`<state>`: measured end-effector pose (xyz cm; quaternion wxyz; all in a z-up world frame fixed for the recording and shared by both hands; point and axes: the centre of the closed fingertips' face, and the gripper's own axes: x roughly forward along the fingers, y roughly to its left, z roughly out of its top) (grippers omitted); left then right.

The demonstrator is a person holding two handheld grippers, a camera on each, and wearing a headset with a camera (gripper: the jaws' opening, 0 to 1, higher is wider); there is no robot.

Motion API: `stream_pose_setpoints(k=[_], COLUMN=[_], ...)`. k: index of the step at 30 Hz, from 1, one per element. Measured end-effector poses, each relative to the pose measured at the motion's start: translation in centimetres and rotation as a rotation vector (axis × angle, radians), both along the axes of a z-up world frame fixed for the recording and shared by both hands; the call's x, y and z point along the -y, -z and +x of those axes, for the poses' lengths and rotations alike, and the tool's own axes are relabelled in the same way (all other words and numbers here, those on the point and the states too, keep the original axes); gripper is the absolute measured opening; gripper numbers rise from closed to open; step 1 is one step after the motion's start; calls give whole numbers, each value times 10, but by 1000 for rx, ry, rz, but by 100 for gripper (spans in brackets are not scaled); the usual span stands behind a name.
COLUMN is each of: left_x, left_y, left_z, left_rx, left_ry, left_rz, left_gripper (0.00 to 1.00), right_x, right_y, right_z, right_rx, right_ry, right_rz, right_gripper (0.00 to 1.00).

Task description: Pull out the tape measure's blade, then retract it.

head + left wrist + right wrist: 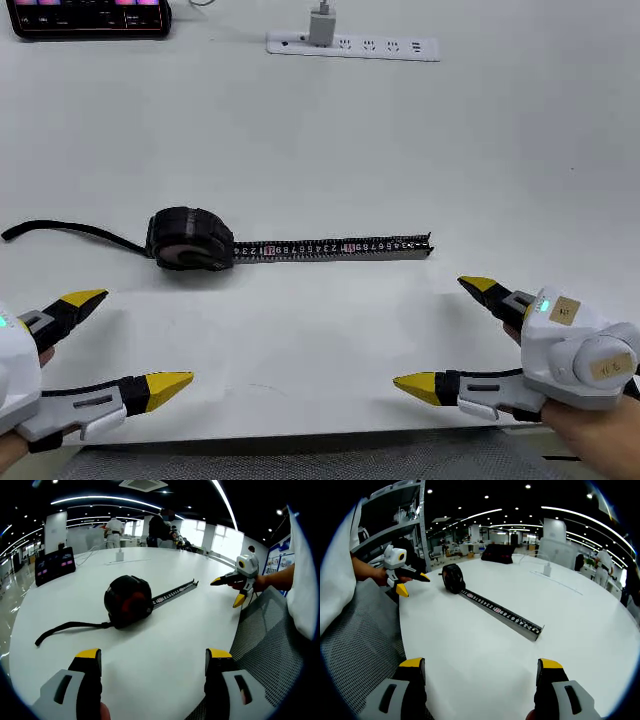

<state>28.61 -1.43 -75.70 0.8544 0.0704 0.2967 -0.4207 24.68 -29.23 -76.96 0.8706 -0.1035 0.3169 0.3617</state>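
A black tape measure (190, 240) lies on its side on the white worktop (320, 130), a little left of the middle and well ahead of both grippers. Its blade (335, 247) is pulled out and lies flat on the worktop, running straight to the right from the case, with the hook end free and nothing touching it. A black wrist strap (70, 233) trails off to the left from the back of the case. The left gripper (148, 336) is held near the front edge of the worktop at lower left, its yellow-tipped jaws wide apart and empty, pointing inward. The right gripper (428, 331) is held opposite it at lower right, jaws likewise wide apart and empty, its tips nearest the hook end of the blade but clear of it. At the far edge of the worktop sits a white power strip (352, 45) with a plug in it, and in the far left corner a dark device with a lit screen (90, 18).
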Motion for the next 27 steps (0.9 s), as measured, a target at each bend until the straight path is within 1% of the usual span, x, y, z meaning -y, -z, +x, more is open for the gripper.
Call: stream_pose_setpoints(k=[3, 4, 6, 14, 17, 20, 25, 27], left_x=[2, 2, 2, 4, 3, 3, 2, 2], left_y=[0, 0, -1, -5, -5, -6, -7, -7], left_z=[-3, -2, -1, 2, 3, 3, 4, 5], left_rx=[-9, -4, -6, 4, 5, 6, 2, 5], left_ry=[14, 16, 14, 17, 17, 12, 10, 6], left_rz=[1, 4, 0, -4, -2, -7, -7, -6], left_gripper=[83, 83, 82, 82, 82, 81, 81, 80], right_x=[1, 1, 0, 0, 0, -1, 0, 0], right_y=[0, 0, -1, -1, -1, -3, -3, -2], right_z=[-1, 0, 0, 2, 2, 3, 4, 4], right_rx=[-4, 1, -1, 2, 2, 1, 2, 1], right_ry=[-2, -4, -7, -9, -8, 1, 1, -2], right_rz=[-2, -5, -5, -7, -6, 14, 9, 6], right_gripper=[90, 90, 90, 89, 89, 90, 90, 90])
